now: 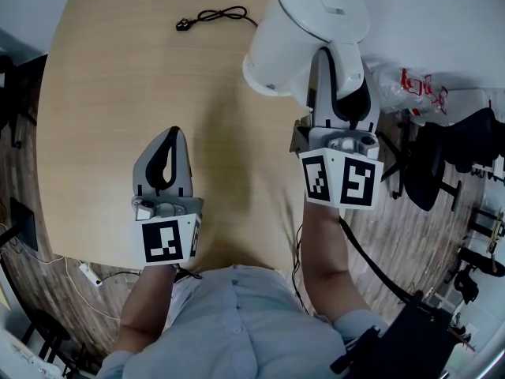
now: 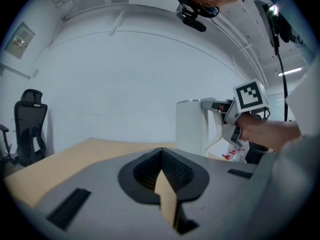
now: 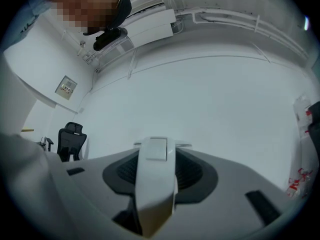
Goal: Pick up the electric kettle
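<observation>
The white electric kettle (image 1: pixel 304 30) hangs tilted over the table's far right part, its round base turned toward the wood. My right gripper (image 1: pixel 339 54) is shut on the kettle's handle (image 3: pixel 155 184), which fills the gap between the jaws in the right gripper view. In the left gripper view the kettle (image 2: pixel 192 126) stands upright at the right with the right gripper (image 2: pixel 245 109) behind its handle. My left gripper (image 1: pixel 173 133) hovers over the table's near part, shut, with nothing held; its tips meet (image 2: pixel 161 151).
The wooden table (image 1: pixel 118 93) carries a black power cord (image 1: pixel 213 16) at its far edge. A plastic bag with red print (image 1: pixel 414 85) lies right of the kettle. A black office chair (image 1: pixel 442 164) stands at the right, and another chair (image 2: pixel 30 124) beyond the table's left.
</observation>
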